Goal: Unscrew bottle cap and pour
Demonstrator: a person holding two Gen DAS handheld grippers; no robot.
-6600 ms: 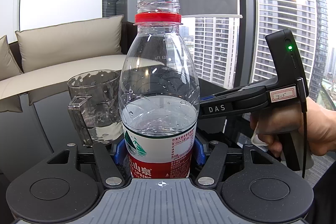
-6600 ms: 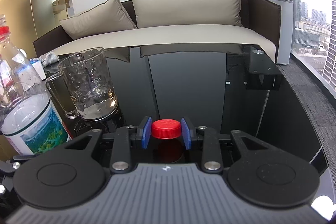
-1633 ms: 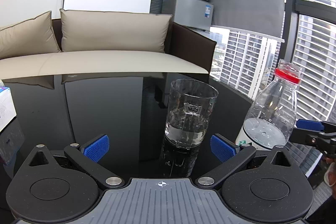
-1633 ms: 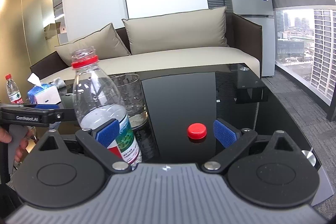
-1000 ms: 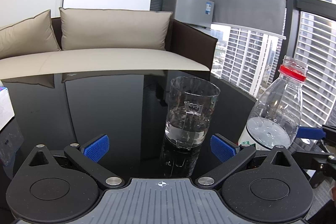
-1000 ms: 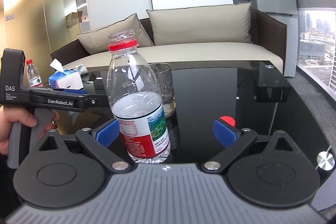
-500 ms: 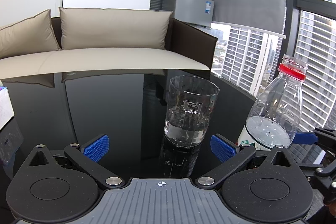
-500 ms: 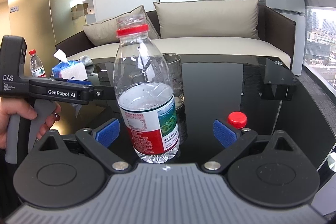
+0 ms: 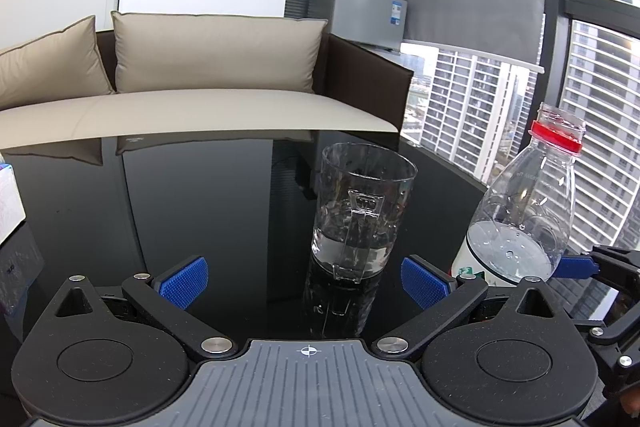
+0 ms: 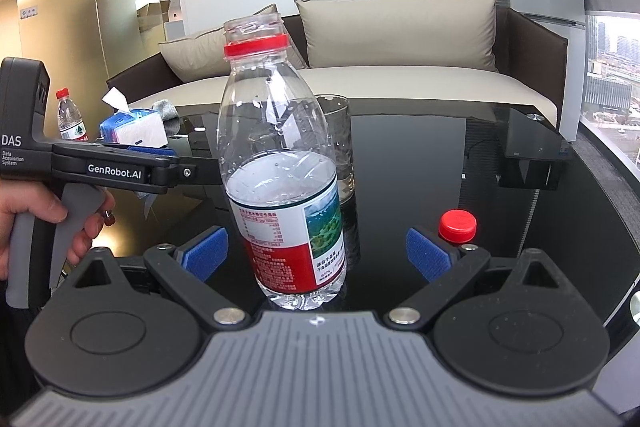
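The uncapped water bottle stands upright on the black glass bench, squarely between my right jaws, whose blue pads sit spread wide on either side without touching it. The right gripper holds nothing. The bottle is roughly half full, a red ring at its open neck, a red-and-white label around its lower body. Its red cap rests on the bench just beyond my right-hand pad. Directly behind the bottle, farther out from these jaws, stands the glass mug.

From my left gripper, whose jaws are likewise spread and empty, that mug sits ahead and slightly right of centre, handle turned towards me, a little water in its bottom. The bottle stands outside my right-hand pad.

My left hand grips the handle. Beyond it lie a tissue pack and a second, capped bottle. A beige sofa runs along the far edge.
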